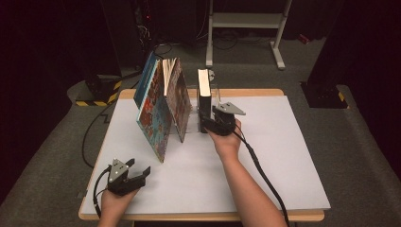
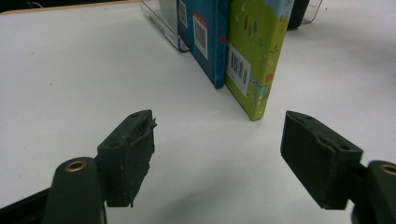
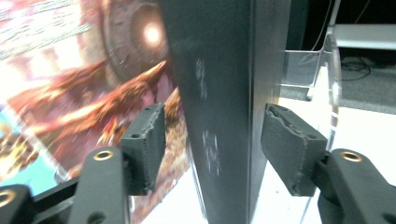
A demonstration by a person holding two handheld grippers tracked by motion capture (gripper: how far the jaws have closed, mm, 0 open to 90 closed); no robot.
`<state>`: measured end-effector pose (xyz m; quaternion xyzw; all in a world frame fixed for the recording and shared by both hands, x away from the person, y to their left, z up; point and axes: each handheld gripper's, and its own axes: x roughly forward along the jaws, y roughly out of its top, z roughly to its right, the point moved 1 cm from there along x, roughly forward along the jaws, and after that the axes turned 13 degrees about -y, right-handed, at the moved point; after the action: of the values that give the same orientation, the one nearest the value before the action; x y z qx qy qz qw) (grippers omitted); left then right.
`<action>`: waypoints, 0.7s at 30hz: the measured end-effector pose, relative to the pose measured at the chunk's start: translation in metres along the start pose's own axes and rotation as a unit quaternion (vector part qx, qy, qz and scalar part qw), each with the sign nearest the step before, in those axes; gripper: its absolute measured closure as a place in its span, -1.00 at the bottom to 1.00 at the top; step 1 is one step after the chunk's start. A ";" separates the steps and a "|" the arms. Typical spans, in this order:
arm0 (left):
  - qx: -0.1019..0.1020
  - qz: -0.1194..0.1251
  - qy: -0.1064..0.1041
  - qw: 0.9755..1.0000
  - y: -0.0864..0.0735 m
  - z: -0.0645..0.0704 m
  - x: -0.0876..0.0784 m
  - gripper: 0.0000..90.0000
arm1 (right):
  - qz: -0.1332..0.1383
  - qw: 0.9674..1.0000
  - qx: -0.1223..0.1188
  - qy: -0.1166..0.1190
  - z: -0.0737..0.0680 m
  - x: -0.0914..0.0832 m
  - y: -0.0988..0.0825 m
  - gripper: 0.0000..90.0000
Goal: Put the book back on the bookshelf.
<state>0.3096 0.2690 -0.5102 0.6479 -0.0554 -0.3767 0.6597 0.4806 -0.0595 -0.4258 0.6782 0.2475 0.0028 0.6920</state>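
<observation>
A black hardcover book (image 1: 204, 101) stands upright at the back middle of the white table (image 1: 274, 165), against a clear acrylic bookend (image 1: 216, 92). My right gripper (image 1: 205, 125) straddles its lower near edge. In the right gripper view the black book (image 3: 219, 93) sits between the jaws of my right gripper (image 3: 212, 135); the left pad (image 3: 149, 140) stands off the cover with a gap, so the gripper is open. My left gripper (image 1: 140, 170) rests low at the front left, open and empty. Its jaws (image 2: 219, 140) point toward the leaning books.
Two or three large colourful picture books (image 1: 156, 111) lean to the left of the black one; from the left gripper view their backs are blue (image 2: 205, 37) and green (image 2: 254, 51). The acrylic rack's base (image 2: 161, 21) lies behind them. A metal frame (image 1: 246, 21) stands beyond the table.
</observation>
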 end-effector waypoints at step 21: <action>0.030 0.019 0.035 0.999 0.005 0.005 -0.010 -0.51 | -0.034 0.994 -0.060 -0.085 0.128 -0.160 -0.114 -0.36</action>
<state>0.3013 0.2703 -0.5011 0.6790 -0.0552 -0.3394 0.6486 0.3464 -0.2428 -0.4844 0.6241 0.2096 -0.0635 0.7500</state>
